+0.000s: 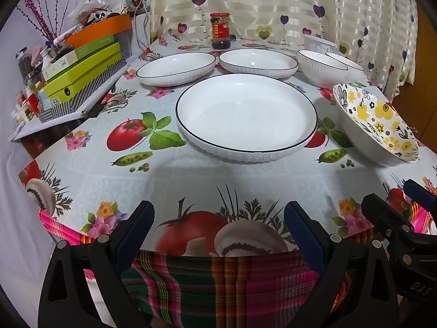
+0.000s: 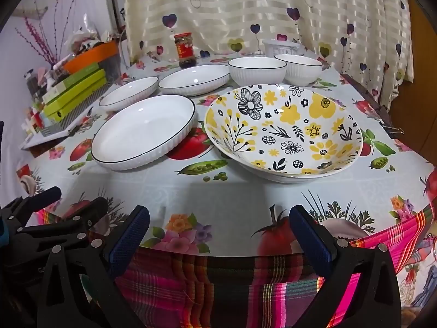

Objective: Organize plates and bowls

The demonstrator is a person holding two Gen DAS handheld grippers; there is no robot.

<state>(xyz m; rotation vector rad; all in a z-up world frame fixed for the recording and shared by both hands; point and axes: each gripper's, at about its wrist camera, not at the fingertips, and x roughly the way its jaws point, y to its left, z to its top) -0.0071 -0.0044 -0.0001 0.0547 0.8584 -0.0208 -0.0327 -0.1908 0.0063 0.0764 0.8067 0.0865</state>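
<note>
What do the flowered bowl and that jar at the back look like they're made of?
Flowered bowl: likely glazed ceramic, going by its smooth printed surface and white outside. Jar: probably glass, since dark contents show below the red label; the lid's material is unclear.

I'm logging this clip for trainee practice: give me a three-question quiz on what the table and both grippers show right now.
1. True or false: the left gripper is shut on a plate.
2. Which dish has a yellow flower pattern? A) the large white plate B) the floral bowl C) the jar
3. Fill in: besides the large plate, ___ smaller white plates sit behind it, near two white ribbed bowls.

Key: 1 false, both it and the right gripper hang open over the table's near edge, holding nothing; 2 B; 3 two.
</note>
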